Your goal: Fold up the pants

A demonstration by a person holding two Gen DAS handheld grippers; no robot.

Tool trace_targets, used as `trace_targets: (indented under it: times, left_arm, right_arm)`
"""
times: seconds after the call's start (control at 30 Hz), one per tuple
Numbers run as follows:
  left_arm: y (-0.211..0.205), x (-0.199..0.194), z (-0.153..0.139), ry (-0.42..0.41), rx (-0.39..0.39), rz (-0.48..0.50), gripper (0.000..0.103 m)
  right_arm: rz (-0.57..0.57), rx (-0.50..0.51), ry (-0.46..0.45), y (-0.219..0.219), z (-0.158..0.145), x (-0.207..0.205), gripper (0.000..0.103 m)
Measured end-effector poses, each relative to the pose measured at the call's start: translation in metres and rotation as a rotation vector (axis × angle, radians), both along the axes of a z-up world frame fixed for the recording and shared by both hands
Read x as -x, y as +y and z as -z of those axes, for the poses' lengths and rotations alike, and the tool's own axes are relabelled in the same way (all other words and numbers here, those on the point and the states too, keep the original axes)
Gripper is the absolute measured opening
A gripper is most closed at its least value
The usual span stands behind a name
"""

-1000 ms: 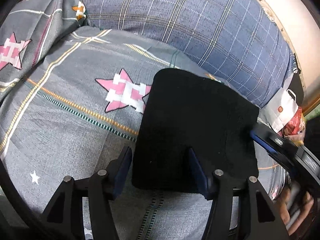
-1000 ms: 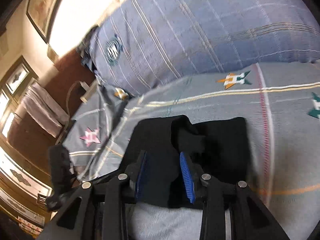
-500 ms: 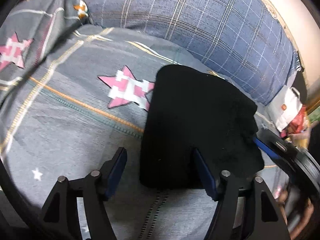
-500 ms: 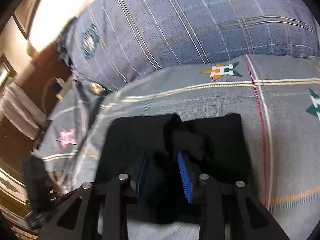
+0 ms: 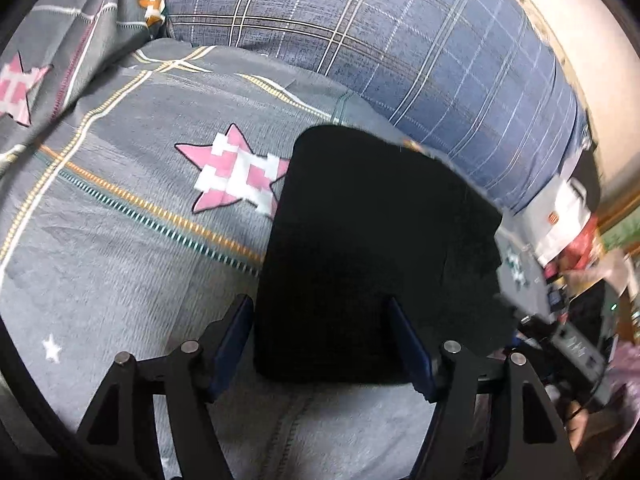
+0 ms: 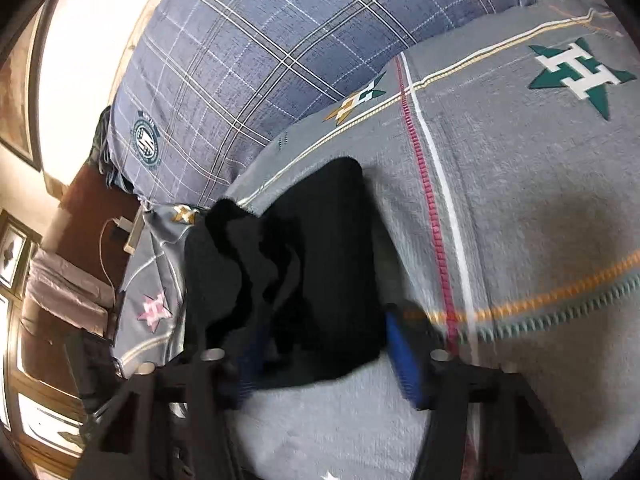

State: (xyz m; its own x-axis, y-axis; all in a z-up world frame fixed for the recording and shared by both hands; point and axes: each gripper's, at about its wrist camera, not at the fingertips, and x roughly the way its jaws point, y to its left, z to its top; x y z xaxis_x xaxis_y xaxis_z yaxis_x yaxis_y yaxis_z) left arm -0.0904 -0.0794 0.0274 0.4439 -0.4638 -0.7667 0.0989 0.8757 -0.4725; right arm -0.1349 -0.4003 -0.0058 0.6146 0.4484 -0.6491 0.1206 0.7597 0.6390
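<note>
Grey star-print bedding (image 5: 120, 240) lay under your grippers. Your left gripper (image 5: 320, 344) stood half open and closing, the folded black pants (image 5: 372, 248) between its pads but unpressed. Your right gripper (image 6: 328, 354) was closing likewise around their rumpled edge. Pinching only the top layer there could have dragged the fold apart. Beyond lay a blue plaid pillow (image 5: 400, 48), then a wall.
</note>
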Motion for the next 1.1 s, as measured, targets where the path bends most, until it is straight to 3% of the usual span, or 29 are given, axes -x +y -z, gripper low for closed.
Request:
trace_targets:
  times: [0.07, 0.17, 0.27, 0.33, 0.4, 0.47, 0.53, 0.6, 0.7, 0.77, 0.83, 0.9, 1.03, 1.1]
  left_arm:
    - [-0.001, 0.0, -0.001, -0.009, -0.015, -0.007, 0.053]
    - [-0.004, 0.005, -0.009, -0.06, -0.027, -0.018, 0.039]
    - [-0.013, 0.013, -0.027, -0.167, -0.087, -0.003, 0.039]
    - [-0.018, 0.007, -0.02, -0.137, -0.121, 0.003, 0.041]
    - [-0.016, 0.004, -0.011, -0.102, -0.14, -0.014, 0.046]
    - [-0.017, 0.007, -0.013, -0.117, -0.162, -0.017, 0.053]
    - [-0.023, 0.014, -0.019, -0.155, -0.234, -0.017, 0.066]
    - [-0.027, 0.022, -0.021, -0.183, -0.303, -0.017, 0.07]
    - [-0.035, 0.046, -0.031, -0.254, -0.437, -0.007, 0.071]
    - [-0.038, 0.059, -0.037, -0.292, -0.495, -0.004, 0.079]
    - [-0.04, 0.08, -0.045, -0.327, -0.563, -0.007, 0.081]
    - [-0.04, 0.098, -0.054, -0.351, -0.598, -0.017, 0.082]
    - [-0.032, 0.142, -0.079, -0.405, -0.576, -0.029, 0.093]
    - [-0.03, 0.157, -0.09, -0.405, -0.578, -0.016, 0.093]
  right_arm:
    - [-0.005, 0.076, 0.01, 0.005, -0.002, -0.002, 0.039]
    - [0.004, 0.087, -0.045, 0.008, -0.005, 0.006, 0.033]
    - [-0.015, 0.183, -0.157, 0.02, -0.028, 0.015, 0.032]
    - [-0.029, 0.251, -0.142, 0.028, -0.029, 0.012, 0.032]
    - [-0.012, 0.251, -0.082, 0.025, -0.015, 0.007, 0.032]
    - [0.009, 0.193, -0.06, 0.017, -0.006, 0.008, 0.034]
    - [0.016, 0.162, -0.06, 0.013, -0.01, 0.009, 0.035]
    - [0.027, 0.184, -0.064, 0.016, -0.017, 0.018, 0.038]
    - [0.024, 0.202, -0.066, 0.018, -0.027, 0.035, 0.058]
    - [0.036, 0.222, -0.092, 0.02, -0.04, 0.055, 0.061]
    - [0.036, 0.234, -0.11, 0.02, -0.053, 0.072, 0.068]
    - [0.026, 0.255, -0.137, 0.023, -0.068, 0.092, 0.07]
    - [0.012, 0.285, -0.178, 0.031, -0.094, 0.13, 0.074]
    - [0.012, 0.303, -0.202, 0.04, -0.106, 0.149, 0.075]
